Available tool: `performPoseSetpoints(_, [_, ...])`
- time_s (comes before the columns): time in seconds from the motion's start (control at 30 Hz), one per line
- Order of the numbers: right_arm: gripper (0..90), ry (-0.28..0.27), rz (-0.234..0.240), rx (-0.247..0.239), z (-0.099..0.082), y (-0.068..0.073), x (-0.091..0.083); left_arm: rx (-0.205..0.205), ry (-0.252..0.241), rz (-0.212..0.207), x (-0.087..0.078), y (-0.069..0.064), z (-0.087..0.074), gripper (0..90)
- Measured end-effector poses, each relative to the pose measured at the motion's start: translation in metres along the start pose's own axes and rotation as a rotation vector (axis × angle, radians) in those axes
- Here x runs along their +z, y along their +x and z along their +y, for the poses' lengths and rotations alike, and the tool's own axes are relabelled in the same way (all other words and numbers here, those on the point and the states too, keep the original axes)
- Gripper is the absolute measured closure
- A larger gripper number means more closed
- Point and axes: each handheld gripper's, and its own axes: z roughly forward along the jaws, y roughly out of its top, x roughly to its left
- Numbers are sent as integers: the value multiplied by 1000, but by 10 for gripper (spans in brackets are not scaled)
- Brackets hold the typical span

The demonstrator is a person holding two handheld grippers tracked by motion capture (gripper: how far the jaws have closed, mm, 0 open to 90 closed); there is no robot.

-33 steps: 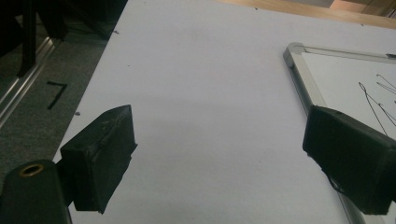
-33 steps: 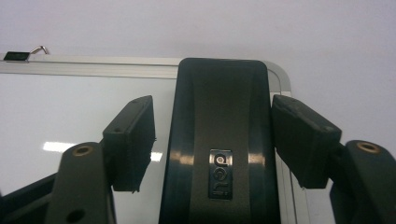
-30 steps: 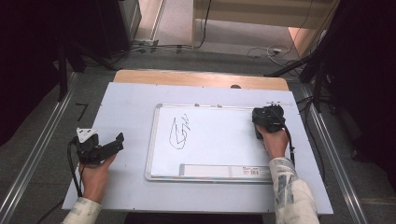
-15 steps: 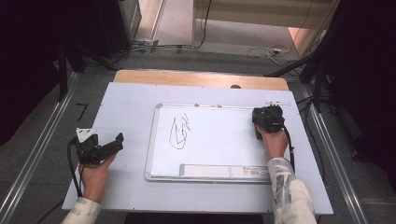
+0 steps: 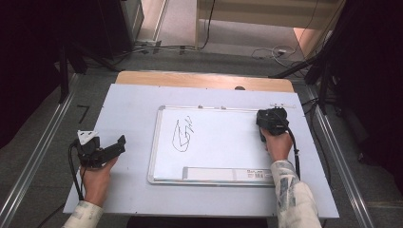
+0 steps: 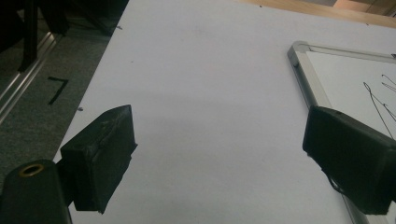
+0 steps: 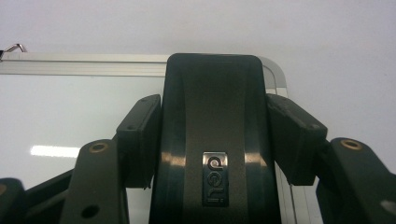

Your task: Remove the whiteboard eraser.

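Observation:
A white-framed whiteboard (image 5: 218,152) lies flat on the table, with a black scribble (image 5: 182,136) on its left half. At the board's upper right corner my right gripper (image 5: 272,121) is shut on a black board eraser (image 7: 215,116). In the right gripper view both pads press the eraser's sides, and the eraser rests on the whiteboard (image 7: 70,102) near its rounded corner. My left gripper (image 5: 111,147) rests on the table to the left of the board. Its jaws stand wide apart with nothing between them, as the left gripper view (image 6: 224,158) shows, with the whiteboard's frame (image 6: 299,70) ahead on the right.
The table is covered by a pale sheet (image 5: 133,104) with a wooden strip (image 5: 199,80) along its far edge. A label strip (image 5: 223,174) runs along the board's near edge. Metal rails (image 5: 38,156) and cables (image 5: 157,47) lie on the floor around the table.

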Motion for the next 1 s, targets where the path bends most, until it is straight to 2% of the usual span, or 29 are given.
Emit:
performPoseSetpoints(0.2, [378,-9,-4,-13,-1,0,0,-2,0,1,0,0,0,96])
performPoseSetpoints(0.4, [380,-17,-10,-2,-1,1,-1,-7,0,2,-1,1,0,96])
performPoseSetpoints(0.67, [381,-14,-14,-21,-5,4,-5,-16,1,3,0,2,0,96])
performPoseSetpoints(0.87, [381,-9,4,-36,-8,9,-14,-14,4,4,0,2,0,96])
performPoseSetpoints(1.0, [380,-20,35,-42,-3,12,-25,-15,5,3,0,2,0,96])
